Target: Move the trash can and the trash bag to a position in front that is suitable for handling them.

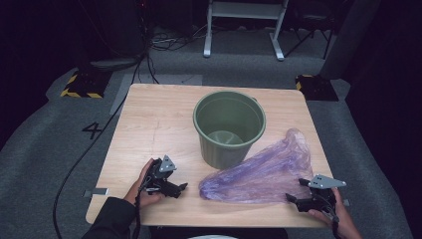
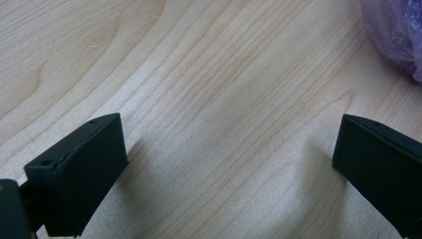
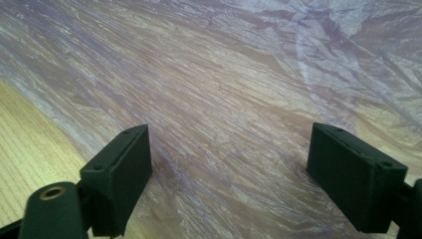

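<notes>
Both grippers, left (image 1: pixel 180 188) & right (image 1: pixel 293 198), had jaws spread, empty; purple bag (image 1: pixel 259 174) beside bucket (image 1: pixel 229 127) needed rim pinched w/ care.

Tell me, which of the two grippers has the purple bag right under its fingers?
The right gripper: its open fingers sit over the purple bag. The left gripper is open over bare table.

Thin, crinkled purple plastic bag (image 1: pixel 261 174) lies on the matt pale wood-grain table (image 1: pixel 149 124) beside a smooth green plastic bucket (image 1: pixel 229 129).
</notes>
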{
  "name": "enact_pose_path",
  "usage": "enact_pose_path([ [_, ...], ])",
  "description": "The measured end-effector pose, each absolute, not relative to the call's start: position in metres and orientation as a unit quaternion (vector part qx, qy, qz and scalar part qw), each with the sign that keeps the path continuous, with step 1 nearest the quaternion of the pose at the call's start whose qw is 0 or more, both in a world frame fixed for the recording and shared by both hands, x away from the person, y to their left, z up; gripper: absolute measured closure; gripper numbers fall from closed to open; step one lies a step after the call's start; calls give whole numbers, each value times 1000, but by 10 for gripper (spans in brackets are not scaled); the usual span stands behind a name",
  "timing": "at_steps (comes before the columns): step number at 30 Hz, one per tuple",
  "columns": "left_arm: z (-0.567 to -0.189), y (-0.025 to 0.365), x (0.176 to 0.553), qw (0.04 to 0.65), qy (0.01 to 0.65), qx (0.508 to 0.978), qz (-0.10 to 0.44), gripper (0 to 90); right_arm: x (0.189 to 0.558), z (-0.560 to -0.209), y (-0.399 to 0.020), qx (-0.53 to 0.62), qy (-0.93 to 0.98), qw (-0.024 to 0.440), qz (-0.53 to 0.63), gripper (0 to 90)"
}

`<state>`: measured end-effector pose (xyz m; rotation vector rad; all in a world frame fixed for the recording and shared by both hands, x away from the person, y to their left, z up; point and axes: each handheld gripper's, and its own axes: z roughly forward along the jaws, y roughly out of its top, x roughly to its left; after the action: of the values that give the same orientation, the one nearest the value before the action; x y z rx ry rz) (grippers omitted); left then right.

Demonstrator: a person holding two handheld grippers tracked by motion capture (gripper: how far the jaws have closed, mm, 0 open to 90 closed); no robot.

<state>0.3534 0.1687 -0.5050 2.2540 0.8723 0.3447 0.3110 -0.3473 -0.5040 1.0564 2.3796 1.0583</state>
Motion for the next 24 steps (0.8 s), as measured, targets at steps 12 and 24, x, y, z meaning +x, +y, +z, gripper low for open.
enact_pose_path([
  [12, -505, 169, 352, 344, 338, 866, 130, 2, 309, -502, -351, 370, 832, 169, 378, 202],
  [24, -505, 169, 353, 345, 335, 867, 131, 2, 294, -469, -353, 359, 790, 217, 447, 439],
])
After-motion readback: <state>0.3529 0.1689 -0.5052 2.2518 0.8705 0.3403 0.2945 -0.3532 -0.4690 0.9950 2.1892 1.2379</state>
